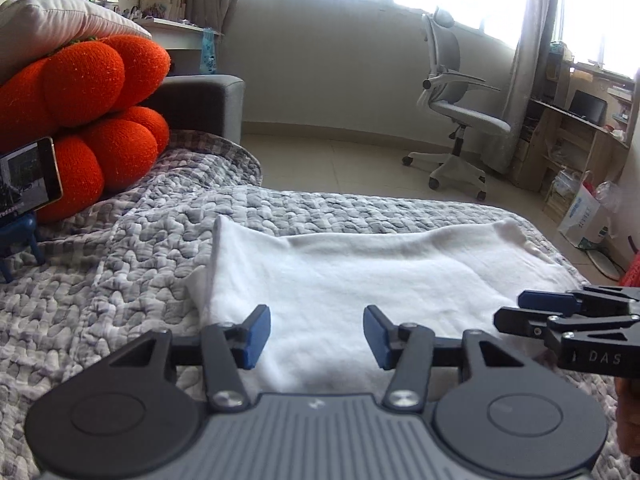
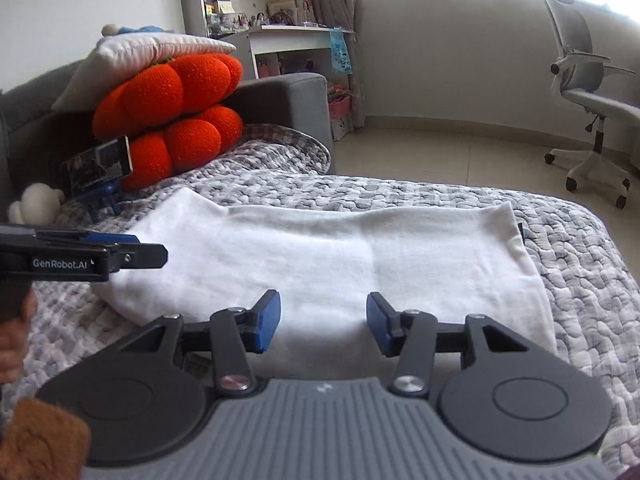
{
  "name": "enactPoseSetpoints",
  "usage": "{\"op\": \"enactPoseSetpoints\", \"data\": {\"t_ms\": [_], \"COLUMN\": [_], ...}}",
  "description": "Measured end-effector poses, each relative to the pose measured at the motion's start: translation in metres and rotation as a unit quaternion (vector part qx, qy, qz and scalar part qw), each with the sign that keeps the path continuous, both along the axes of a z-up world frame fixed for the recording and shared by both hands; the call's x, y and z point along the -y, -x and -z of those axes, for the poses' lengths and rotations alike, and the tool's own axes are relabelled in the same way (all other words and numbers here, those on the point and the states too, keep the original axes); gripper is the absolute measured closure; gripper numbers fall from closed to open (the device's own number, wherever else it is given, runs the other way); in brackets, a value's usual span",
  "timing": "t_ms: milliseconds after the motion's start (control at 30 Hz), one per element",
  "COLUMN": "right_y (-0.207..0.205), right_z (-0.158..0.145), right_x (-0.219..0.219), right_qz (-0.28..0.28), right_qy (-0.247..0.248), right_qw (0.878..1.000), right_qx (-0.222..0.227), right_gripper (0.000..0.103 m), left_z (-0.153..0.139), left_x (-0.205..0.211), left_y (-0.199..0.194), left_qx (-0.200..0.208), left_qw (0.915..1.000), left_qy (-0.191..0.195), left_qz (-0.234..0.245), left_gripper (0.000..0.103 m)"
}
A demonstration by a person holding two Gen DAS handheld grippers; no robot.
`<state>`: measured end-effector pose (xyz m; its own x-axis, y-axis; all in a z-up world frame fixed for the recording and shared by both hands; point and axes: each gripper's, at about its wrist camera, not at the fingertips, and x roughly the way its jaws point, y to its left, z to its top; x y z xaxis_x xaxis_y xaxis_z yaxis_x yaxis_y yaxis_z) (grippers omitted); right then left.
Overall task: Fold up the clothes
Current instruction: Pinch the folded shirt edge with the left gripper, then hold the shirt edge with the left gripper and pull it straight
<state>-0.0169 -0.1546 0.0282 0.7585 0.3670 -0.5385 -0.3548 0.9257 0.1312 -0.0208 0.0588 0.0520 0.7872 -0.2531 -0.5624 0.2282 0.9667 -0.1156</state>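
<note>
A white garment (image 1: 360,272) lies folded into a broad flat band on the grey quilted bedspread (image 1: 120,280); the right wrist view shows the same garment (image 2: 320,256) stretching from left to right. My left gripper (image 1: 316,332) hovers over its near left part, jaws apart, nothing between the blue pads. Over the near middle of the cloth, my right gripper (image 2: 323,322) stands open and empty too. Each gripper shows from the side in the other's view: the right gripper (image 1: 560,312) at the right edge, the left gripper (image 2: 100,256) at the left edge.
Orange pumpkin cushions (image 1: 92,120) and a white pillow (image 1: 60,24) are stacked at the sofa's left end, with a phone (image 1: 28,180) on a small blue stand in front. A grey office chair (image 1: 460,108) and a wooden desk (image 1: 572,132) stand on the tiled floor beyond.
</note>
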Motion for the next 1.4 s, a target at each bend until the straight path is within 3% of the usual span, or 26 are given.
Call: {"op": "enactPoseSetpoints", "data": {"t_ms": [100, 233, 500, 600, 733, 867, 933, 1000, 1100, 1233, 1300, 1400], "right_y": [0.003, 0.008, 0.018, 0.023, 0.031, 0.033, 0.034, 0.034, 0.036, 0.036, 0.032, 0.025], "right_z": [0.003, 0.012, 0.015, 0.016, 0.015, 0.018, 0.018, 0.018, 0.016, 0.011, 0.007, 0.003], "right_x": [-0.01, -0.031, 0.007, 0.04, 0.075, 0.092, 0.091, 0.086, 0.071, 0.074, 0.063, 0.043], "right_qz": [-0.018, -0.015, 0.006, 0.027, 0.078, 0.095, 0.101, 0.104, 0.1, 0.112, 0.103, 0.081], "right_qy": [-0.005, 0.046, 0.041, -0.004, -0.039, -0.069, -0.071, -0.062, -0.002, -0.03, -0.022, -0.003], "right_qw": [1.0, 0.999, 0.999, 0.999, 0.996, 0.993, 0.992, 0.993, 0.995, 0.993, 0.994, 0.996], "right_qx": [-0.006, 0.017, 0.024, 0.018, 0.014, 0.002, 0.001, 0.003, 0.015, 0.015, 0.025, 0.04], "right_gripper": [0.05, 0.049, 0.052, 0.056, 0.054, 0.071, 0.073, 0.073, 0.073, 0.072, 0.063, 0.065], "left_z": [0.008, 0.024, 0.019, 0.018, 0.021, 0.021, 0.022, 0.022, 0.018, 0.008, 0.011, 0.018], "left_x": [0.015, 0.023, 0.0, -0.013, -0.031, -0.036, -0.038, -0.04, -0.041, -0.039, -0.039, -0.039], "left_y": [-0.003, -0.007, 0.004, 0.011, 0.015, 0.017, 0.017, 0.016, 0.016, 0.02, 0.015, 0.009], "left_qx": [-0.022, -0.022, -0.009, 0.001, -0.002, -0.003, -0.006, -0.01, -0.012, 0.007, -0.002, -0.01], "left_qw": [0.9994, 0.9988, 0.9997, 0.9999, 0.9988, 0.9977, 0.9971, 0.9965, 0.9959, 0.9964, 0.9962, 0.996], "left_qy": [-0.004, -0.033, -0.024, -0.006, 0.037, 0.045, 0.049, 0.053, 0.051, 0.03, 0.029, 0.021], "left_qz": [0.028, 0.028, 0.002, -0.011, -0.032, -0.051, -0.058, -0.064, -0.074, -0.079, -0.083, -0.087], "left_gripper": [0.05, 0.05, 0.053, 0.066, 0.082, 0.095, 0.1, 0.1, 0.1, 0.1, 0.099, 0.099]}}
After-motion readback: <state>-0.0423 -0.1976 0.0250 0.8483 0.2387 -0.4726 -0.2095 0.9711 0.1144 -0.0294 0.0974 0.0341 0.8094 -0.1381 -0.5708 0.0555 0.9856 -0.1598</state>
